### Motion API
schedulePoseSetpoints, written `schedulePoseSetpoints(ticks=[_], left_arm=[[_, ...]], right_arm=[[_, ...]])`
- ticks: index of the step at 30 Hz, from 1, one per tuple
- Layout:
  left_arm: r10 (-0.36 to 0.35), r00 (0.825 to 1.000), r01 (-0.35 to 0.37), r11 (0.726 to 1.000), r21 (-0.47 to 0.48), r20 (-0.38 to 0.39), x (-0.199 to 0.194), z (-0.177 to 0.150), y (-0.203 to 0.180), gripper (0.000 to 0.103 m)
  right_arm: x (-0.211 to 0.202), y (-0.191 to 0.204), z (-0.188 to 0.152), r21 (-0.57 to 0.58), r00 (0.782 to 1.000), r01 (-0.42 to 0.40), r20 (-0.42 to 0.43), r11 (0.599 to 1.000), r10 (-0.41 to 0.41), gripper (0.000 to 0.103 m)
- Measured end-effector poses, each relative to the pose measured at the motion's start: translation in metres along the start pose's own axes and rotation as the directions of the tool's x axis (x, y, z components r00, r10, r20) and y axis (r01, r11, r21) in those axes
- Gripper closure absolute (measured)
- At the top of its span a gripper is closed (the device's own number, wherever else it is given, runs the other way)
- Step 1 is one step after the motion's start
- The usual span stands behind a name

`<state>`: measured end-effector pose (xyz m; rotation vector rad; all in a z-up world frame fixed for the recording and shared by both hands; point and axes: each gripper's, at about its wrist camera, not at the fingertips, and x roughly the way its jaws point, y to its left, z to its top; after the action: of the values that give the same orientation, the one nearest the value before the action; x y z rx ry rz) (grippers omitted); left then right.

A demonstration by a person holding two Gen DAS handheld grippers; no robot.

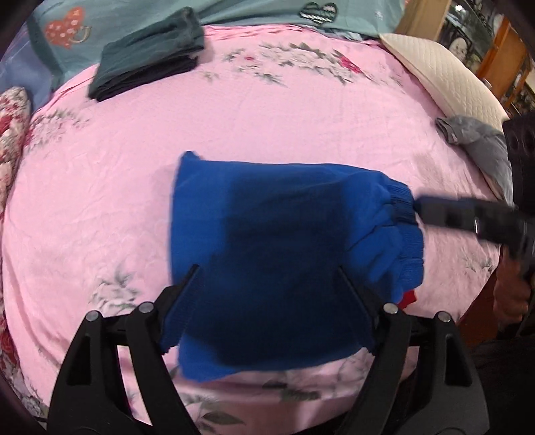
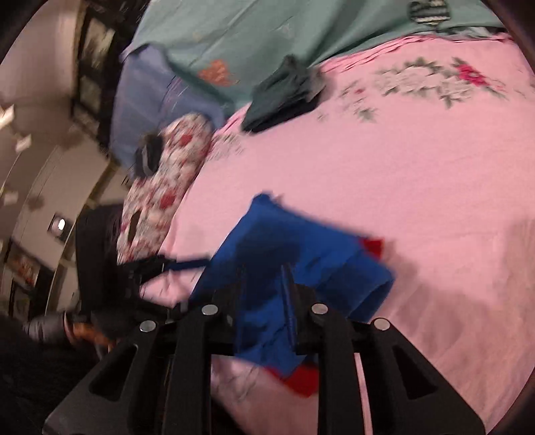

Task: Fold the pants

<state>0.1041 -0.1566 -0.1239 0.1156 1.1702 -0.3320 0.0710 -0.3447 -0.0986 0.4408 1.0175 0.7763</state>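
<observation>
Folded blue pants (image 1: 267,217) lie on a pink floral bedsheet (image 1: 133,174), with a scrap of red cloth (image 1: 408,298) showing under their near right corner. My left gripper (image 1: 267,267) stands open, its jaws wide apart, and the near part of the pants fills the gap between its fingers (image 1: 192,271). My right gripper (image 1: 419,209) comes in from the right and is shut on the ribbed band. In the right wrist view its narrow jaws (image 2: 264,277) pinch the blue pants (image 2: 301,247), which look partly raised off the sheet. The left gripper's fingers (image 2: 190,263) meet the cloth's far edge.
A dark green folded pile (image 1: 147,57) sits at the far left by a teal blanket (image 1: 250,11). A grey garment (image 1: 478,140) and a cream pillow (image 1: 444,77) lie at the right. A floral pillow (image 2: 167,187) marks the left side. A hand (image 1: 511,294) holds the right gripper.
</observation>
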Motion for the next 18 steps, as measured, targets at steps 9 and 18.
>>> schedulePoseSetpoints(ticks=[9, 18], left_arm=[[-0.157, 0.979, 0.113, 0.949, -0.296, -0.129, 0.035, -0.047, 0.059, 0.021], [-0.169, 0.985, 0.174, 0.957, -0.230, 0.045, -0.028, -0.022, 0.076, 0.024]], right_arm=[[0.024, -0.012, -0.036, -0.037, 0.988, 0.061, -0.143, 0.997, -0.065, 0.083], [0.028, -0.014, -0.029, -0.014, 0.982, 0.075, -0.173, 0.997, -0.076, 0.083]])
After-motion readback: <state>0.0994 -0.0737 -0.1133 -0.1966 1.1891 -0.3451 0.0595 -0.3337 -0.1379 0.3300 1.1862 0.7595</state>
